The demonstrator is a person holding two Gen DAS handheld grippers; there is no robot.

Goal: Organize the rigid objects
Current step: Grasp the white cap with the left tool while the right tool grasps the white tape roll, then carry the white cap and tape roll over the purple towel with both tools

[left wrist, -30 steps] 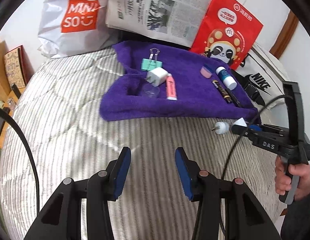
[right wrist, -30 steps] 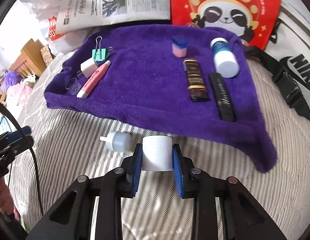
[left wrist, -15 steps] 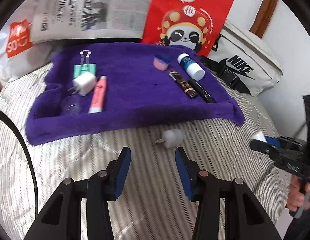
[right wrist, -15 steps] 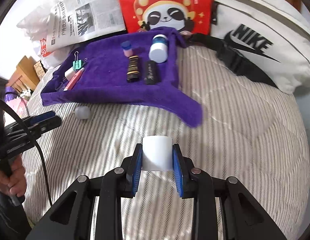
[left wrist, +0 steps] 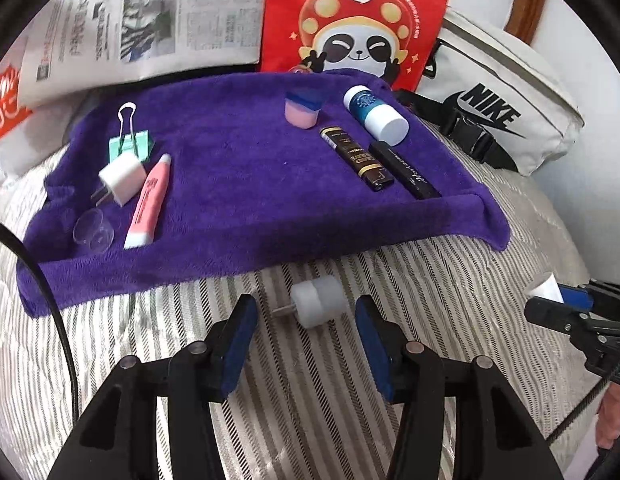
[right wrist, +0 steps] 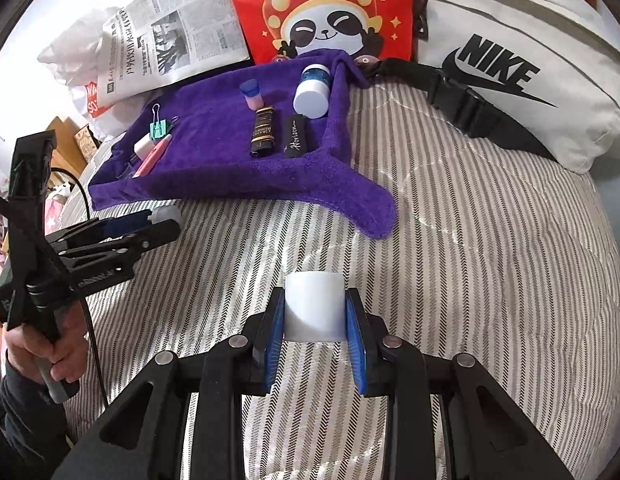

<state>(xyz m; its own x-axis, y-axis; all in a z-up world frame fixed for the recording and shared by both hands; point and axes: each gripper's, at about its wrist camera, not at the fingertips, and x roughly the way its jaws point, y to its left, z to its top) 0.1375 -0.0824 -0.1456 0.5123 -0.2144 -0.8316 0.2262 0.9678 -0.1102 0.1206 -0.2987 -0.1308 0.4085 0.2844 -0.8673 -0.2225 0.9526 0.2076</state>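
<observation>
Closer now, left tongs [left wrist: 304, 334] open around white plug [left wrist: 320, 306] below "NIKE" bag [left wrist: 506, 100].

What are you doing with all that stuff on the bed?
Tidying small things onto the purple towel. The right tongs are clamped on a white cap. The left tongs are opening around a little white plug lying on the striped quilt, not gripping it yet.

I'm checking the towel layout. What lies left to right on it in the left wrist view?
Clear cup → white plug → pink tube → pink jar → brown tube → black tube
</observation>
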